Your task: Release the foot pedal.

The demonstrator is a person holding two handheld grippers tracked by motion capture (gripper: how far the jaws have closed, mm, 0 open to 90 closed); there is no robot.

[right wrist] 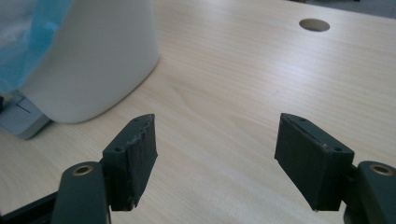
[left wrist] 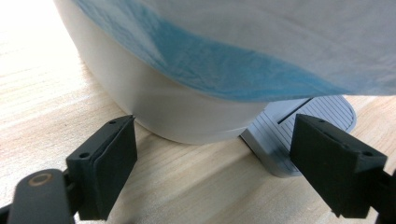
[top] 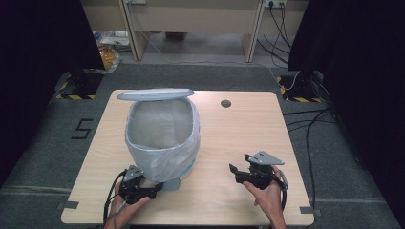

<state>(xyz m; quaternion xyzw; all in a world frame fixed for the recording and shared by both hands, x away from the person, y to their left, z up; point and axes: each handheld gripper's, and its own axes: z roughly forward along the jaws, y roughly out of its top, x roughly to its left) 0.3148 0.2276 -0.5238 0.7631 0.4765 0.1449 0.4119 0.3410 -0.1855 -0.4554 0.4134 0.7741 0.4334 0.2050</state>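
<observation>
Even indoor light, dark side edges, soft focus, glare top left on the table (left wrist: 28, 42).

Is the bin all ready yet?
The bin already has its bag folded over the rim, and the lid stands up. The left gripper, jaws open, sits by the pedal. The right gripper waits open, apart. Nothing is inside yet.

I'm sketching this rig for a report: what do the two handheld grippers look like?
Both the left gripper and the right gripper are black, each with two flat wedge-shaped jaws with screw holes, a grey three-cornered plate on top and a black cable trailing back. No sleeves show.
</observation>
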